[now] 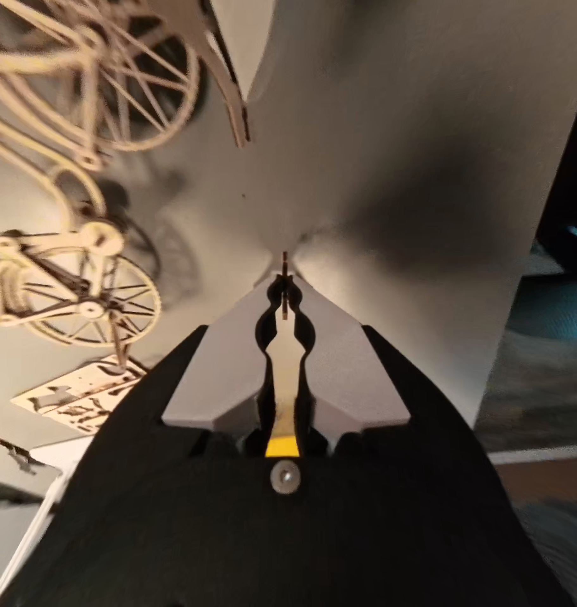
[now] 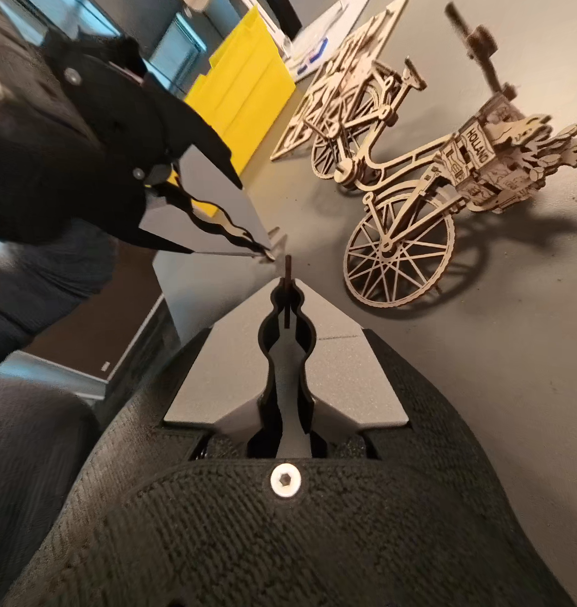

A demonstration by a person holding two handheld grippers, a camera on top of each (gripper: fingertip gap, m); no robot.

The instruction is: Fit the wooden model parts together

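My left gripper [image 1: 284, 280] is shut on a thin flat wooden part [image 1: 284, 262], seen edge-on and sticking out past the fingertips. My right gripper [image 2: 288, 283] is shut on another thin wooden part [image 2: 288, 267], also edge-on. In the right wrist view the left gripper [image 2: 266, 253] comes in from the upper left, its tips close beside my right gripper's part; whether the two parts touch I cannot tell. A wooden bicycle model [image 2: 408, 210] stands on the grey table [image 2: 477, 345] to the right; it also shows in the left wrist view [image 1: 67, 282].
A laser-cut wooden sheet [image 2: 339, 75] leans behind the bicycle; a flat cut sheet [image 1: 80, 391] lies on the table in the left wrist view. A yellow folder [image 2: 247, 98] lies at the far left. The table edge [image 1: 543, 230] drops off to the right. The grippers' ends are close to 9 cm from one another.
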